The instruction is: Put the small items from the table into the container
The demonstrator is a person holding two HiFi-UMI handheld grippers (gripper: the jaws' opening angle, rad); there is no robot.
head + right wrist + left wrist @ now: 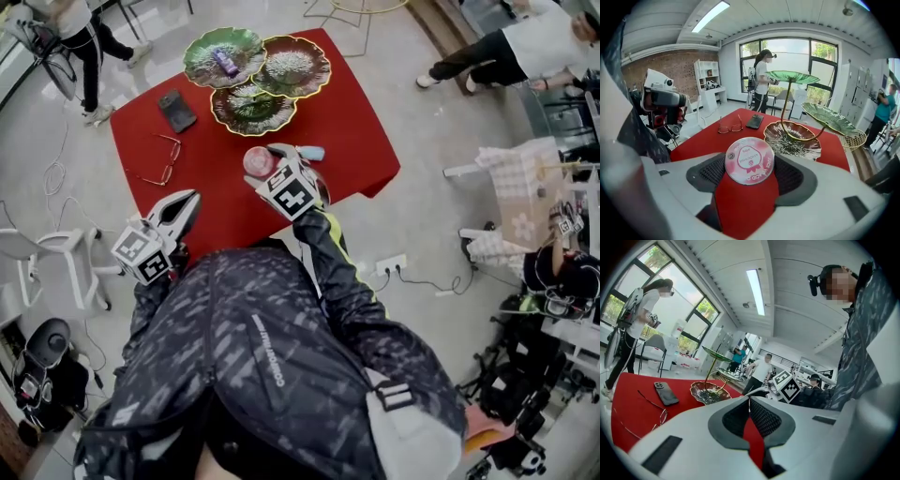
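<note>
My right gripper point(270, 157) is shut on a round pink tin point(255, 162) over the near part of the red table point(216, 192). In the right gripper view the tin point(749, 160) sits lid-up between the two pads. The container is a three-tier leaf-dish stand: a green dish point(223, 56) holding a purple item point(226, 63), a second dish point(295, 66) and a low brown dish point(253, 110). My left gripper point(190, 199) is shut on nothing at the table's near left edge. Its pads point(761, 416) meet at the tip.
A dark phone point(176, 111) and a pair of glasses point(164, 161) lie on the table's left half. A pale blue item point(312, 152) lies just right of my right gripper. People stand beyond the table, and a white chair point(56, 258) stands at the left.
</note>
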